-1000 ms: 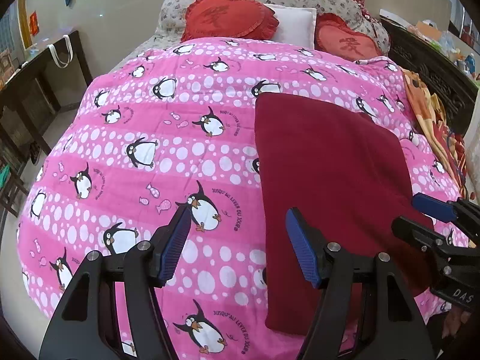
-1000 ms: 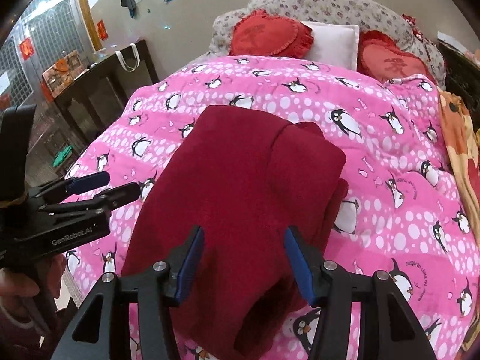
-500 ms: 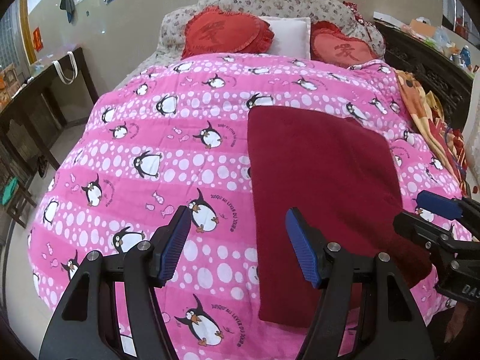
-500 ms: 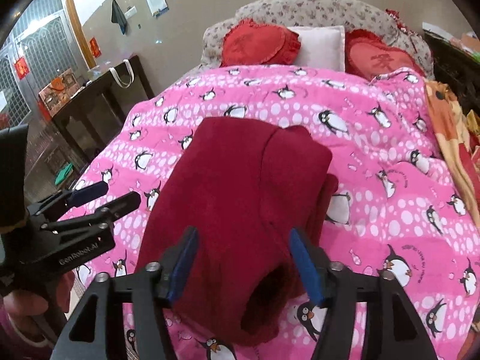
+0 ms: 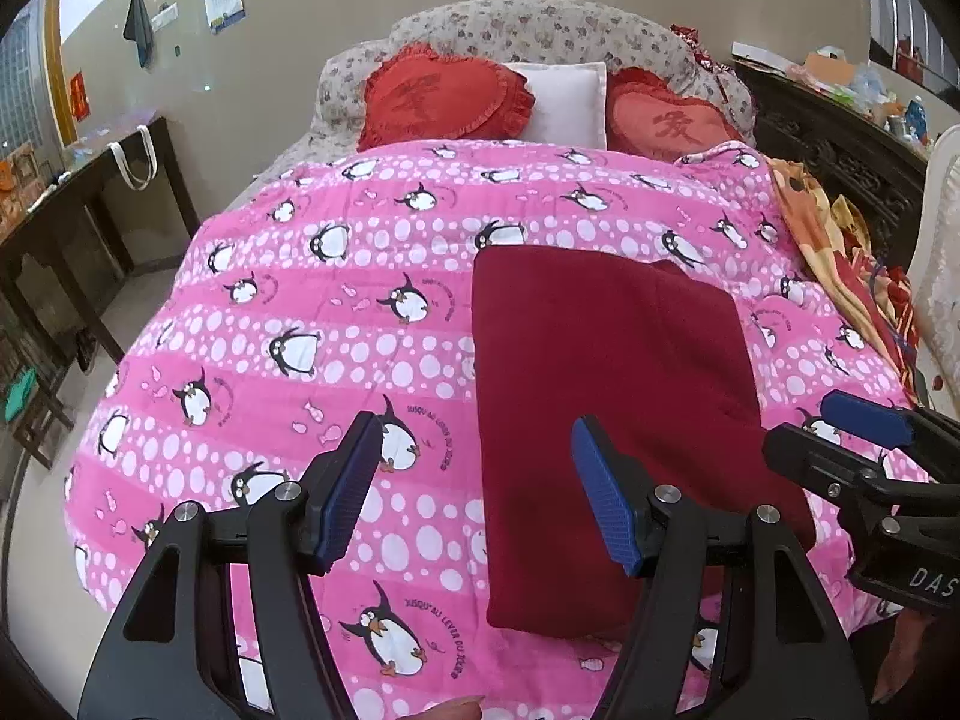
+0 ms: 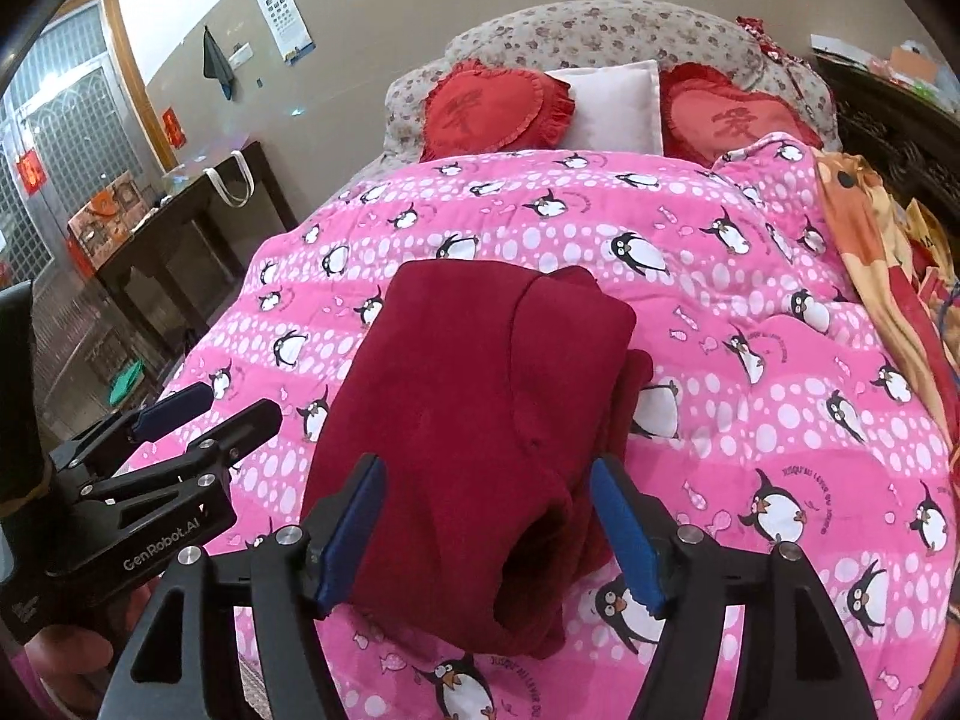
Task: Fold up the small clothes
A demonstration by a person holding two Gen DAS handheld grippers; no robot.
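Two claws hang above a bed spread with a pink penguin-print quilt (image 5: 288,324), on which lies a folded dark red garment (image 5: 606,396). The garment rests flat on the near right part of the quilt in the left wrist view; in the right wrist view it lies centred, with a doubled layer along its right side and a rounded fold opening at its near end. At the head of the bed stand two red heart-shaped cushions (image 5: 444,96) with a white pillow (image 5: 567,105) between them, all against a floral headboard (image 5: 540,30). An orange patterned blanket (image 5: 840,258) runs along the far right edge of the quilt. A dark wooden side counter (image 6: 180,228) stands left of the bed, with a white bag handle (image 6: 231,180) draped over its edge. An eye chart (image 6: 285,12) and a hanging dark cloth (image 6: 216,63) mark the wall. Nothing lies between either claw and the garment.

The left claw (image 5: 474,486) points downward over the garment's left edge, its blue pads (image 5: 351,492) wide apart and empty. The right claw (image 6: 486,534) points down at the garment's near end; its jaws are opening, and its pads frame the cloth from above without pressing on it. A fingertip shows at the lower edge of the left wrist view.
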